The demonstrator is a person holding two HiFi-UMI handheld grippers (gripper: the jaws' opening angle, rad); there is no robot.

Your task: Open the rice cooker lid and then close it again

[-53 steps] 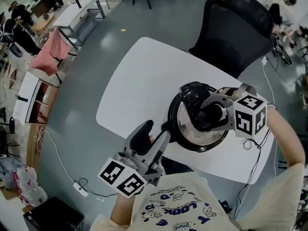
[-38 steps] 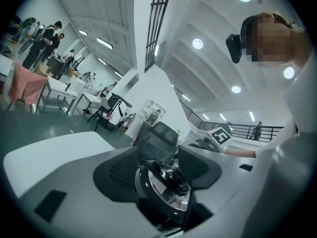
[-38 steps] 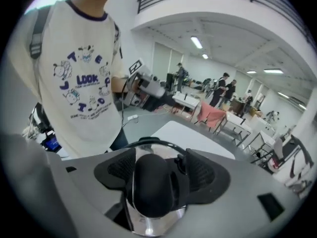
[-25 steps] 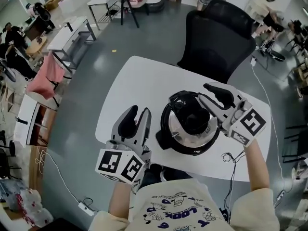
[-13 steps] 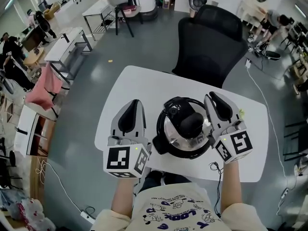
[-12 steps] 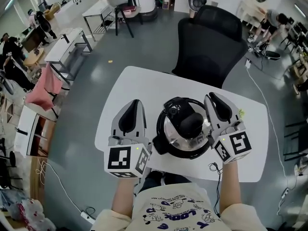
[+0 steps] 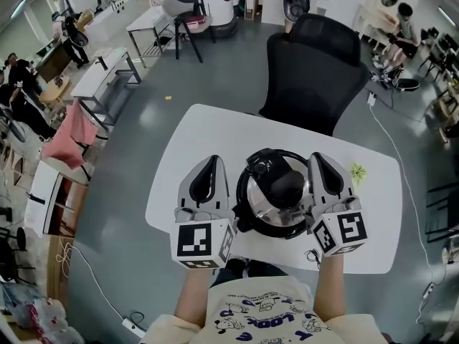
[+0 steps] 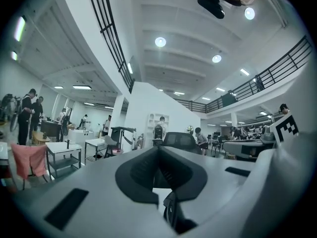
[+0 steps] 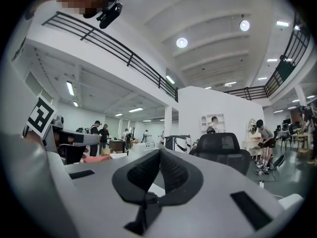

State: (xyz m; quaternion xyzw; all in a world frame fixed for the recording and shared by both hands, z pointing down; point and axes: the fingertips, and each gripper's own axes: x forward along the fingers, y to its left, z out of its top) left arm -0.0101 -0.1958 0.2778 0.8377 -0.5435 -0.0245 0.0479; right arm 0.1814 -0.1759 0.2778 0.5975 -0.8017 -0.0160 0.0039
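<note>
Head view: rice cooker (image 7: 276, 192) sits lid down at the table's (image 7: 208, 131) near edge, between your left gripper (image 7: 209, 165) and right gripper (image 7: 320, 160), each just beside it.
Left gripper view: jaws have just been closing, pads now together, nothing between.
Right gripper view: same for your right, just closed, pads together, empty.

Brightly and evenly lit from round ceiling lamps (image 8: 160, 41); softly shadowed; strongly fisheye-bent and darkly vignetted at the corners of both gripper views; blurred in nearest foreground, sharp farther off.
</note>
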